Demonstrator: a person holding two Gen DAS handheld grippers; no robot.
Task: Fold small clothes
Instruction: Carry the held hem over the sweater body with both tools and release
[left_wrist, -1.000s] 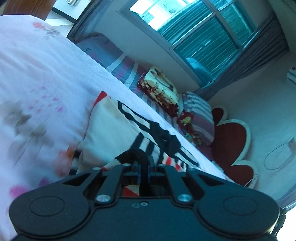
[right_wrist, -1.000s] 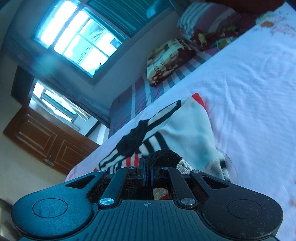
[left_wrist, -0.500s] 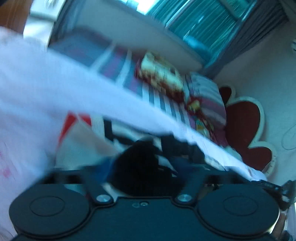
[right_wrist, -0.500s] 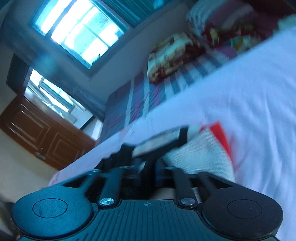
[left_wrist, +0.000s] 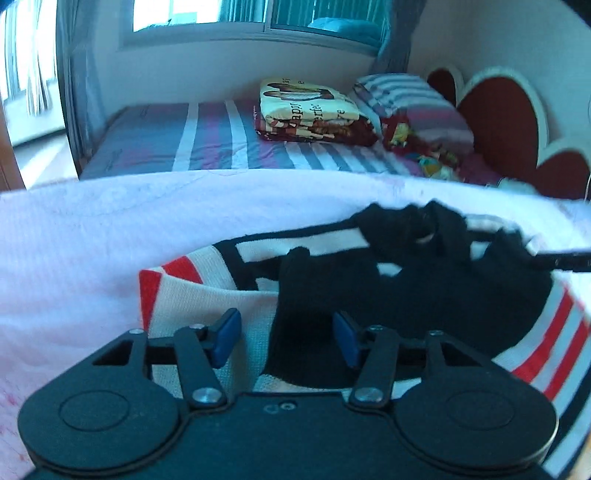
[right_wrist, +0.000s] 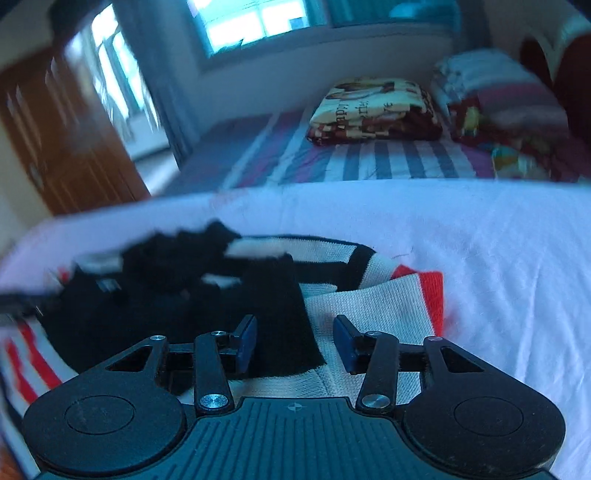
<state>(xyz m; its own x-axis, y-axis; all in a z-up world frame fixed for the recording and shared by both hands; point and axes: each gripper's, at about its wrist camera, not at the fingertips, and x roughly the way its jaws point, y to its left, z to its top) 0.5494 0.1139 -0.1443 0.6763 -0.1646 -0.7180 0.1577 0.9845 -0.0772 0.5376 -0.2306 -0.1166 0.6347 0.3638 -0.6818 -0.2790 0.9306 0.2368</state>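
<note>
A small knitted garment (left_wrist: 207, 295), cream with black and red stripes and a black part (left_wrist: 424, 295), lies folded over on the pale pink sheet (left_wrist: 92, 240). My left gripper (left_wrist: 286, 338) is open just above its near edge, blue pads apart, holding nothing. In the right wrist view the same garment (right_wrist: 369, 306) lies under my right gripper (right_wrist: 293, 341), which is open and empty. A thin dark edge of the other gripper shows at the right edge of the left wrist view and at the left edge of the right wrist view.
Beyond the pink sheet lies a striped purple bedspread (left_wrist: 207, 136) with a folded printed blanket (left_wrist: 310, 110) and striped pillows (left_wrist: 413, 107). A red heart-shaped headboard (left_wrist: 502, 122) stands at the right. A wooden wardrobe (right_wrist: 62, 140) is at the left.
Both grippers were shut on the garment's edge a second ago. They swung over, laying it folded, and both have opened and let go.
</note>
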